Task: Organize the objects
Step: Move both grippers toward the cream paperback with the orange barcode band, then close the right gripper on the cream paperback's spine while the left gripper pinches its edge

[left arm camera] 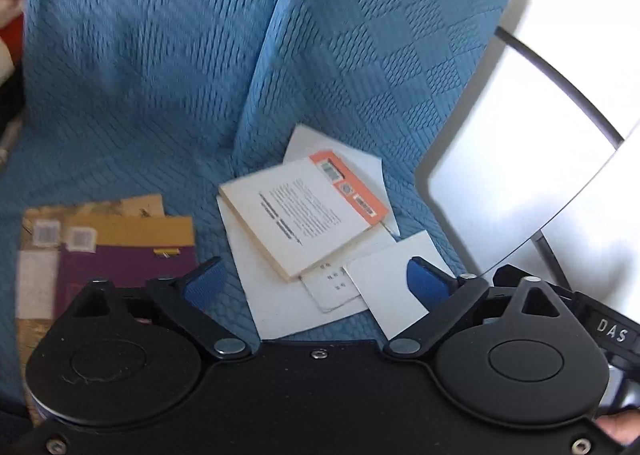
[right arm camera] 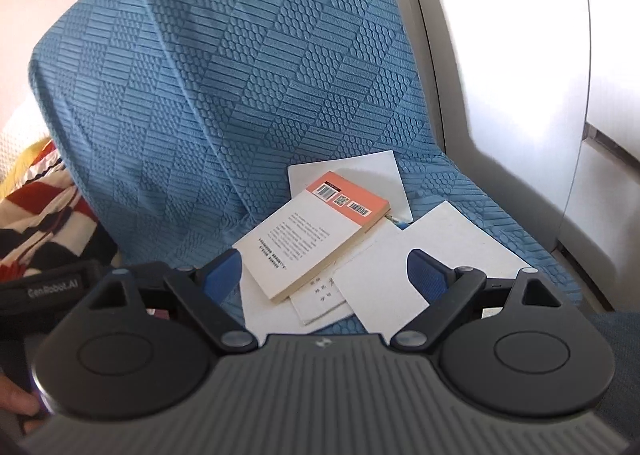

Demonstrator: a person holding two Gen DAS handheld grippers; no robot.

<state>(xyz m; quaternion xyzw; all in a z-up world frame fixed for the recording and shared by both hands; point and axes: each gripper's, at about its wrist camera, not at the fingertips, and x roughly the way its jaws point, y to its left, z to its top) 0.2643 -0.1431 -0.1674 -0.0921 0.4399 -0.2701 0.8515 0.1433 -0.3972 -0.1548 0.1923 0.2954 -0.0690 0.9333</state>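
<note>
Here, book (right arm camera: 312,239): white paperback, orange band with barcodes, lying on loose white sheets (right arm camera: 432,255) on the seat.
Cover (right arm camera: 248,75): blue fabric, embossed stripe-and-dot checks.
Left stack (left arm camera: 116,251): purple-and-mustard cards, barcode stickers.
Left gripper (left arm camera: 316,287): fingers apart, empty.
Right gripper (right arm camera: 324,279): fingers apart, empty.
Lettering: "GenRobot.AI", "DAS".

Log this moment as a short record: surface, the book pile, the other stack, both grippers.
surface: blue textured cover over a seat
top of pile: book with orange band, back cover up, barcodes showing
under it: loose white sheets, fanned out unevenly
second stack: purple and yellow books, lying left of the pile, seen only in the left wrist view
left gripper: jaws open, nothing between them
right gripper: jaws open, above the pile, holding nothing
</note>
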